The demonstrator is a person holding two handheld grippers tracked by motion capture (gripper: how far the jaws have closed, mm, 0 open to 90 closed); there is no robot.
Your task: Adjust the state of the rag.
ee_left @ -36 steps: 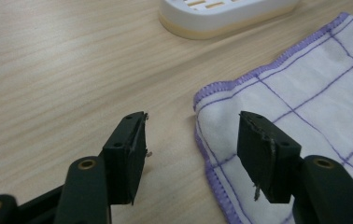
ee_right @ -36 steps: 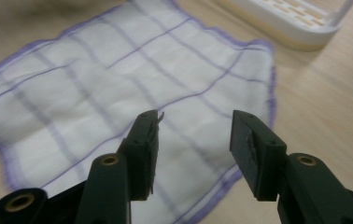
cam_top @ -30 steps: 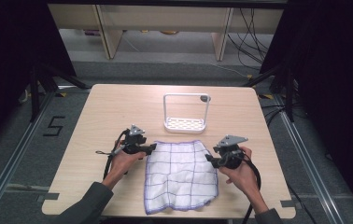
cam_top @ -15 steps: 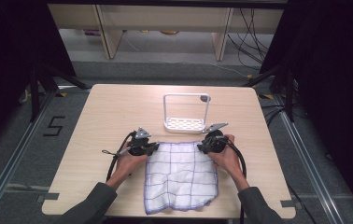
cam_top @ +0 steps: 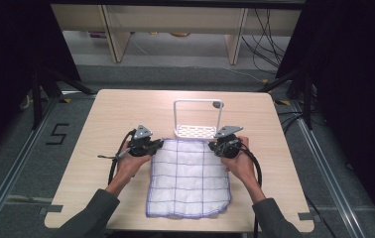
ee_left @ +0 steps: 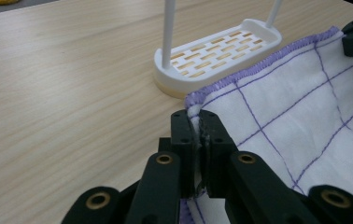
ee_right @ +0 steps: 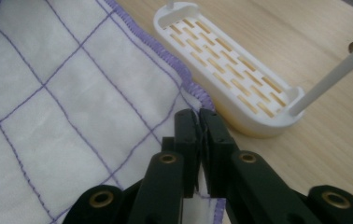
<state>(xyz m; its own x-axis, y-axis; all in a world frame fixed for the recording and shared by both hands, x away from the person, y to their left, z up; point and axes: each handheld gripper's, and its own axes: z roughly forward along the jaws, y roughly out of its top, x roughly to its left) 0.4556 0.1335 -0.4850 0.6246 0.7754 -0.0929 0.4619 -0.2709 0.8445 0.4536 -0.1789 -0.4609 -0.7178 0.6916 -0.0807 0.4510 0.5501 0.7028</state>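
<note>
White woven cloth with a purple grid and purple stitched hem (cam_top: 189,177) lies flat on the pale wood-grain table (cam_top: 101,119), near the person's edge. Its far hem runs just in front of the white plastic rack with a slotted base and thin wire hoop (cam_top: 196,130) — the hem touches or nearly touches the rack's base in both gripper views.

Left gripper (ee_left: 198,135) — jaws pinched tight on the far-left corner of the cloth; fabric shows squeezed between the pads. Right gripper (ee_right: 199,135) — jaws have just been closing, now clamped on the far-right corner, a sliver of white fabric and hem visible in the seam between them. In the high view the left gripper (cam_top: 146,145) and right gripper (cam_top: 225,145) sit at the two far corners, cloth stretched flat between.

Risks, as judged from here:
- Both grips take only the very tip of a corner. A quick lift or a sideways tug could pull the hem out of one pair of jaws, and the cloth would hang from one corner.
- The rack stands right against the far hem. Carrying the corners forward or up without clearance could catch the wire hoop or shove the light base across the table.
- Uneven motion of the two hands would skew the cloth — any fold would then land crooked.
- The near edge already looks wavy; dragging may bunch it further.
</note>
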